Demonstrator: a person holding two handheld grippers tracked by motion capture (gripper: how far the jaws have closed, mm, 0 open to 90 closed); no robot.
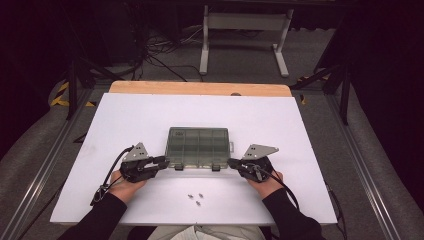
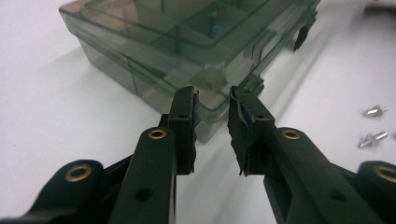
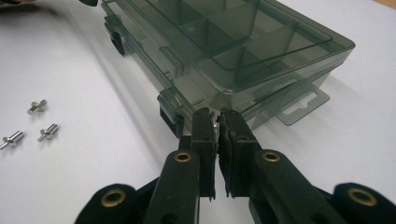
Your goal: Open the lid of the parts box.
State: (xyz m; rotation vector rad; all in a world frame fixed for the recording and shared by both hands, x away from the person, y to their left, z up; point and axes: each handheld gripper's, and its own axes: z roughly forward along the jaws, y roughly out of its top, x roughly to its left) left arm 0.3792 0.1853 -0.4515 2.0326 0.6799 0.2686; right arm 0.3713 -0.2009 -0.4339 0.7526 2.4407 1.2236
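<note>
A smoky see-through compartment box (image 1: 198, 146) lies closed in the middle of the white board. My left gripper (image 1: 162, 162) is at its near left corner. In the left gripper view the left gripper (image 2: 212, 93) has a clear gap between its jaws, and the corner of the box (image 2: 187, 51) sits just beyond the tips. My right gripper (image 1: 233, 163) is at the near right corner. The right gripper (image 3: 217, 114) has its jaws almost together, tips against the front rim of the box (image 3: 243, 46) beside a black latch (image 3: 169, 116). Whether a thin lip is pinched is unclear.
Three small metal pins (image 1: 196, 198) lie on the white board (image 1: 125, 125) in front of the box, between my hands. The box has a hanger tab (image 3: 303, 105) on its right end. Beyond the board are a wooden table edge (image 1: 200, 88) and a white stand (image 1: 245, 22).
</note>
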